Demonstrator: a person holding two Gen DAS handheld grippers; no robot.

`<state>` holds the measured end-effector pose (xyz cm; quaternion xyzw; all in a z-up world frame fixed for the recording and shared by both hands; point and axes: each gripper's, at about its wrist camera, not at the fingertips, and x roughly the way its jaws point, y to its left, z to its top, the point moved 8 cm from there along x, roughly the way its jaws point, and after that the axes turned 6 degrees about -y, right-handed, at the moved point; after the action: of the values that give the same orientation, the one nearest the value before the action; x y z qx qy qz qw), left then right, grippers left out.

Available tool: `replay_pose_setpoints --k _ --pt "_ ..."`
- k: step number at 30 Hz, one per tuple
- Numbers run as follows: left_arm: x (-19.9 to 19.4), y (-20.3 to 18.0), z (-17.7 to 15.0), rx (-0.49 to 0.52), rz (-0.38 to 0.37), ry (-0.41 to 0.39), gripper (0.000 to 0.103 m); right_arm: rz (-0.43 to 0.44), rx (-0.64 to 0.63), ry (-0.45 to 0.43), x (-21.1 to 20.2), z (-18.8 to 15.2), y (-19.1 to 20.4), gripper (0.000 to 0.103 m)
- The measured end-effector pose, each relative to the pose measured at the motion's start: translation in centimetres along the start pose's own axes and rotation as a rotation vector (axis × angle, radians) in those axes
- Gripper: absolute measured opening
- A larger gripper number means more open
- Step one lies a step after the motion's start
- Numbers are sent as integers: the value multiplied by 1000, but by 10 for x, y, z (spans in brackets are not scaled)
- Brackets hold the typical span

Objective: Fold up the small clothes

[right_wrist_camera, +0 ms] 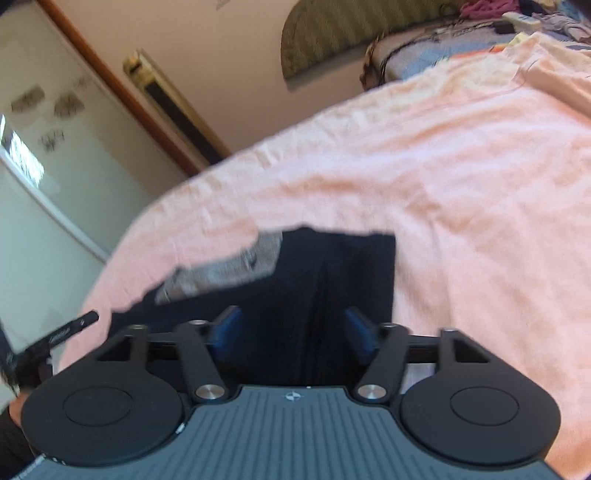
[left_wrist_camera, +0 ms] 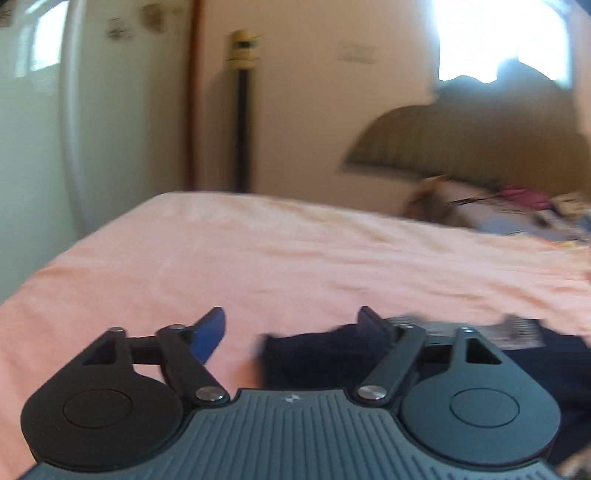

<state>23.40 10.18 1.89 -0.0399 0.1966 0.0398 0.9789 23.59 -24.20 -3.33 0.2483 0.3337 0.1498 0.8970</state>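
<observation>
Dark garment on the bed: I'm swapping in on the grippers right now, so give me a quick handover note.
Left gripper: open, nothing between its fingers, over the pink sheet at the garment's edge.
Right gripper: open, above the dark garment, not gripping it.
Garment: lying flat on the sheet, grey waistband showing on one side; it looks at least partly folded, a seam running down the middle.
Left to do: check the fold, finish if needed. Other clothes lie near the headboard.
</observation>
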Motion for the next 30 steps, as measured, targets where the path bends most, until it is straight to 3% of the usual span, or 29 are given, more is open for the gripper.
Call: replay_pose_setpoints --k 3,5,6,7,9,10,12,14,16,17,19,20,22,23,24,26,28,30 --pt "21 -35 -24 62 -77 130 82 -36 -1 48 23 3 2 64" --pt "41 -35 -53 61 -48 225 83 -81 -57 96 43 -5 6 48" --pt "44 -30 -61 47 -41 214 85 -98 -104 94 48 -6 12 20" --pt "43 -26 -63 31 -52 180 86 -106 -151 111 50 -6 18 12" --pt "43 -21 -62 7 -59 181 88 -136 -235 64 47 1 20 8" --pt "44 -21 -61 11 -52 180 88 -190 -263 57 48 2 10 7" --pt "45 -26 -63 51 -25 187 89 -192 -224 24 49 2 -4 5" --pt "38 -27 -62 73 7 183 89 -166 -169 7 44 -2 -3 8" --pt "19 -27 -60 49 18 186 89 -178 -163 -13 29 -5 2 34" --pt "4 -28 -60 11 -26 193 90 -189 -173 -42 17 -5 6 38" --pt "-22 -34 -65 -52 -116 197 90 -153 -212 -101 -8 -13 22 38" --pt "-28 -38 -71 -42 -130 213 90 -119 -245 -84 -15 -22 31 38" --pt "-26 -41 -91 63 -117 236 96 -109 -301 -37 -18 -44 40 44" --pt "-28 -43 -94 131 -115 203 97 -127 -330 5 -14 -57 37 48" --pt "-29 -40 -93 127 -128 210 98 -150 -351 29 -8 -67 30 50" --pt "-35 -32 -90 164 -95 222 99 -162 -403 -51 -13 -68 20 45" --pt "-51 -26 -87 219 -26 216 98 -206 -357 -48 -22 -64 15 42" --pt "-74 -30 -89 194 -56 217 98 -247 -363 -55 -40 -69 26 46"
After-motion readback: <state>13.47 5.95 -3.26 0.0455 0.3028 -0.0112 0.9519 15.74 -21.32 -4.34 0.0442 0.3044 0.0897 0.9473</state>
